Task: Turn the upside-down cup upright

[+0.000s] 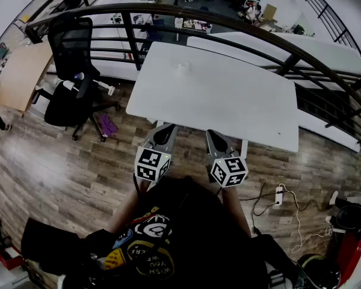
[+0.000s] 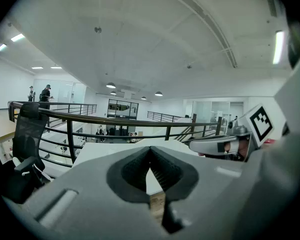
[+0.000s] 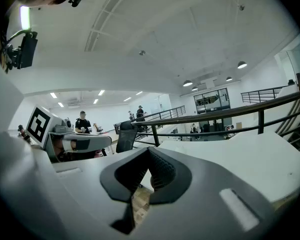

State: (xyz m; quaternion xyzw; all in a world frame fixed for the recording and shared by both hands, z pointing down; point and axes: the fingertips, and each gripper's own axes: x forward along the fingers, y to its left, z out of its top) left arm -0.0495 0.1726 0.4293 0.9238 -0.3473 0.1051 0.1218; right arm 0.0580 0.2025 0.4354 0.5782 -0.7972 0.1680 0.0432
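A small pale cup (image 1: 180, 68) stands far back on the white table (image 1: 228, 101); it is too faint to tell which way up it is. My left gripper (image 1: 164, 129) and right gripper (image 1: 215, 135) are held side by side at the table's near edge, well short of the cup. Both are shut with nothing between their jaws. In the left gripper view the left gripper's (image 2: 150, 151) dark pads meet over the table edge. In the right gripper view the right gripper's (image 3: 149, 151) pads also meet. The cup cannot be made out in either gripper view.
A black office chair (image 1: 72, 71) stands left of the table. A dark curved railing (image 1: 228, 26) runs behind the table. On the wooden floor lie a purple object (image 1: 108, 125) and a power strip with cables (image 1: 280, 194).
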